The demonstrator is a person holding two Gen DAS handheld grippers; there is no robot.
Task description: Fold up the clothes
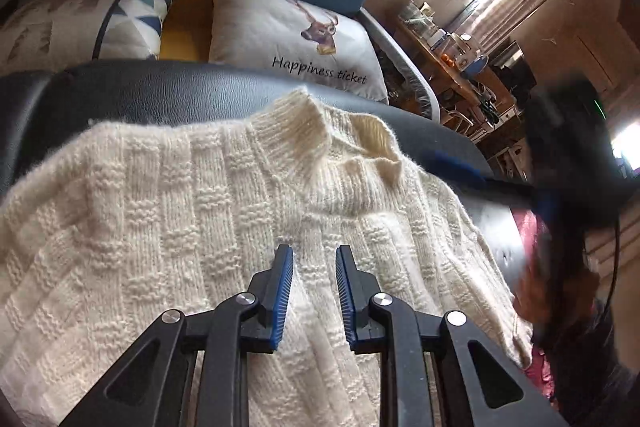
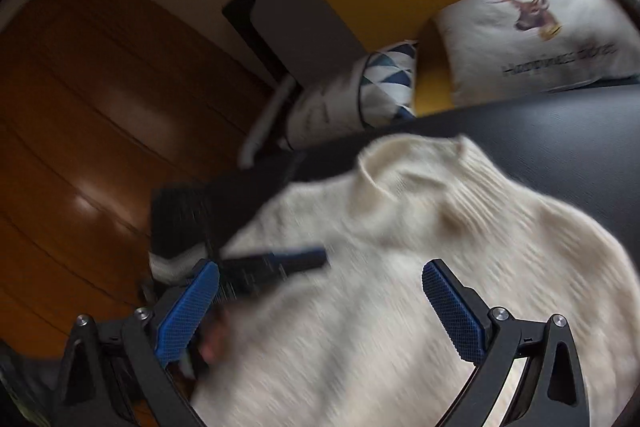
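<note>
The left hand-held gripper hovers low over the middle of the cream knit sweater. Its two blue-padded fingers stand a little apart, with only the knit showing between them, so it is released and grips nothing. The right hand-held gripper is spread wide over the same sweater and is also empty; its picture is blurred, which suggests that it is moving. In the left wrist view the right hand-held gripper appears as a dark blurred shape close to the collar.

The sweater lies spread on a black padded leather surface, which looks like a seat or bench, with the ribbed collar towards the far edge. The body seems mostly flat, with some soft waves on its left part. I cannot see the sleeves or the hem clearly. I judge that the folding is hardly begun: no fold line is visible, so the sleeves and the body are all left to fold.

For room, bare black leather remains beyond the collar and on the right side. On the left side the sweater comes near the edge of the surface, and the wooden floor lies below it. Behind the far edge stand a deer-print pillow and a pillow with blue triangles, so there is little room to push that way.
</note>
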